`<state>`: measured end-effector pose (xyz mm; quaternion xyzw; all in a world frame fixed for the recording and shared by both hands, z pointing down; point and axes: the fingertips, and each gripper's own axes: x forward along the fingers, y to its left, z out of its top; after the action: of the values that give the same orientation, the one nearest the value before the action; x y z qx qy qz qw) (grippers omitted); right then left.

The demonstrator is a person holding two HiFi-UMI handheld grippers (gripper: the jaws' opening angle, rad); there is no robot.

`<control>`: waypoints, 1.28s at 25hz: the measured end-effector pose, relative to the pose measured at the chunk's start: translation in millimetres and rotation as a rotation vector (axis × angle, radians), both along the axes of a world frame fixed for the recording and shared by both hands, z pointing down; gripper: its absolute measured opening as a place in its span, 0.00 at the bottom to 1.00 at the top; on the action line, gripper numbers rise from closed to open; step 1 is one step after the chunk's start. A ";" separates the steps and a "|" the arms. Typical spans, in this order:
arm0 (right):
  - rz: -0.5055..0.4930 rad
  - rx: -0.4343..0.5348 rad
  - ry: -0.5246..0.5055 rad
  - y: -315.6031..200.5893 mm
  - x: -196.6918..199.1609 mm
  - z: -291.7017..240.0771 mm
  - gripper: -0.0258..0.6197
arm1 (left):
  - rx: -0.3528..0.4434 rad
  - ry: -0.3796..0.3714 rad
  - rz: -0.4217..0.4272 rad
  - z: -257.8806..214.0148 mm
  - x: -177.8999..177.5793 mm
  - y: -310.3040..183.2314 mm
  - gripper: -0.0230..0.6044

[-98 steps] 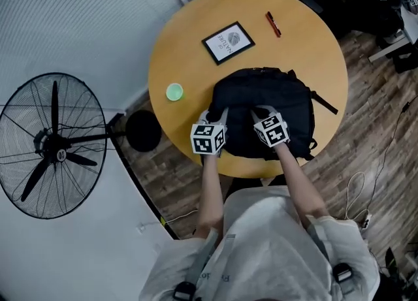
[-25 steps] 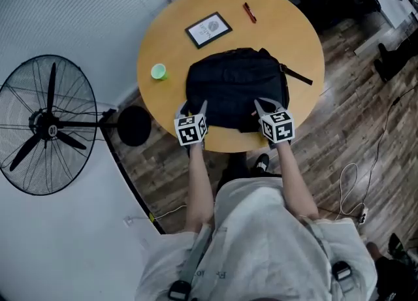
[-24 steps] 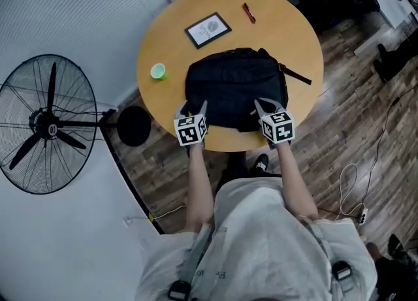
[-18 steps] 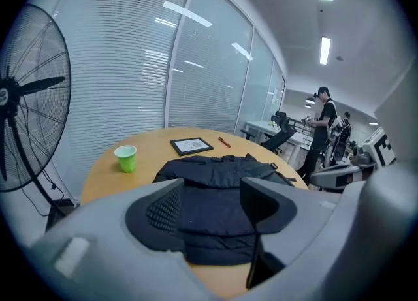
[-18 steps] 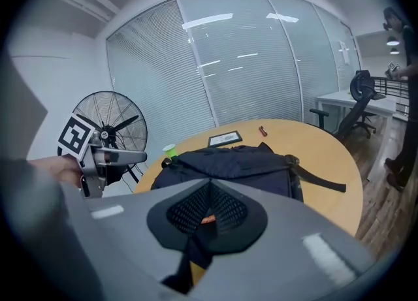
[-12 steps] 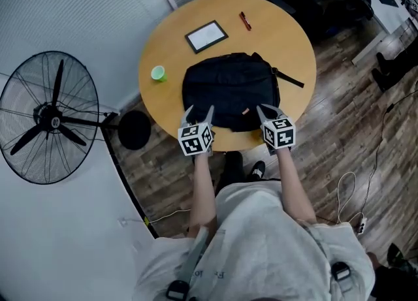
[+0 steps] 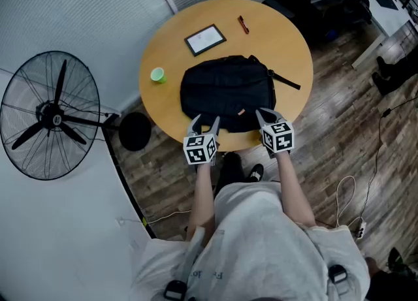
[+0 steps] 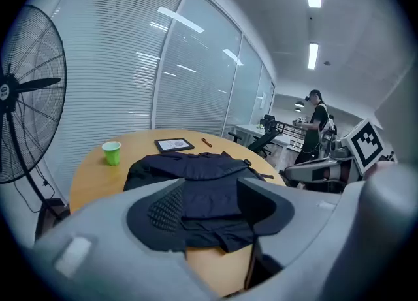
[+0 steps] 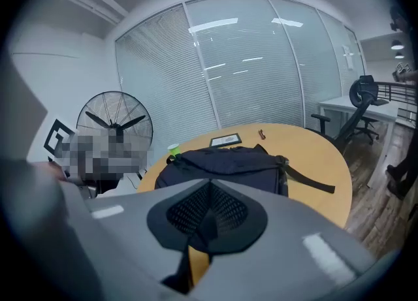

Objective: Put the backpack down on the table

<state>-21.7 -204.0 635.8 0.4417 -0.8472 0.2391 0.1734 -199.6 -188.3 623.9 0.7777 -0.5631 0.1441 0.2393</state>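
A small green plastic cup (image 7: 157,74) stood left of a black-framed rectangular picture (image 7: 205,39), with a slim red pen (image 7: 243,25) further right. A large black wire-caged pedestal fan (image 7: 51,117) stood on the brown wood-plank floor (image 7: 339,130).

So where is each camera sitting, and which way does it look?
Head view: on the person's head, looking steeply down at the table and backpack; shows both arms, left claw and right claw.
Left gripper view: rides the left claw, looking across the table over the backpack; its jaws, apart and empty, have just been closing.
Right gripper view: rides the right claw, looking over the backpack toward the blinds; its jaws are shut.
All three share the backpack and green cup.
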 end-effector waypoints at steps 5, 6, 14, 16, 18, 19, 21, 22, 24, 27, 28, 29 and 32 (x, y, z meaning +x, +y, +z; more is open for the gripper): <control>-0.028 -0.004 0.003 8.4 1.8 2.1 0.04 | 0.016 -0.002 -0.013 -5.1 3.2 7.0 0.39; -0.034 -0.003 0.002 9.6 1.7 1.6 0.04 | 0.020 -0.002 -0.017 -6.7 3.6 8.3 0.38; -0.052 0.015 -0.021 14.2 -0.1 -9.3 0.04 | 0.051 0.005 -0.025 -21.0 6.0 16.4 0.25; -0.055 0.016 -0.021 16.4 -1.9 -10.1 0.04 | 0.049 0.007 -0.001 -20.8 9.6 18.9 0.17; -0.060 0.016 -0.018 19.1 -3.1 -9.4 0.04 | 0.045 0.006 0.022 -18.7 14.9 22.2 0.15; -0.062 0.016 -0.019 20.4 -3.3 -9.3 0.04 | 0.044 0.005 0.031 -17.9 17.7 23.9 0.13; -0.060 0.014 -0.028 23.0 -3.7 -9.2 0.04 | 0.043 0.001 0.046 -17.2 22.0 26.7 0.09; -0.059 0.012 -0.032 24.2 -4.1 -8.9 0.04 | 0.043 -0.002 0.051 -17.0 23.0 27.8 0.06; -0.057 0.010 -0.037 25.9 -5.5 -7.7 0.04 | 0.040 -0.005 0.056 -16.4 22.8 29.5 0.04; -0.059 0.009 -0.042 26.7 -7.6 -7.4 0.04 | 0.036 -0.009 0.052 -16.7 19.9 31.1 0.04; -0.059 0.011 -0.043 26.8 -8.3 -7.8 0.04 | 0.036 -0.011 0.050 -16.9 18.6 31.5 0.04; -0.059 0.013 -0.045 27.1 -9.1 -8.2 0.04 | 0.034 -0.013 0.047 -16.6 17.1 32.1 0.04; -0.063 0.021 -0.037 28.8 -11.6 -8.7 0.04 | 0.025 -0.020 0.043 -14.2 12.5 34.1 0.04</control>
<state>-33.3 -175.2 627.1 0.4122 -0.8661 0.2330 0.1603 -187.1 -154.3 609.7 0.7911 -0.5504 0.1501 0.2206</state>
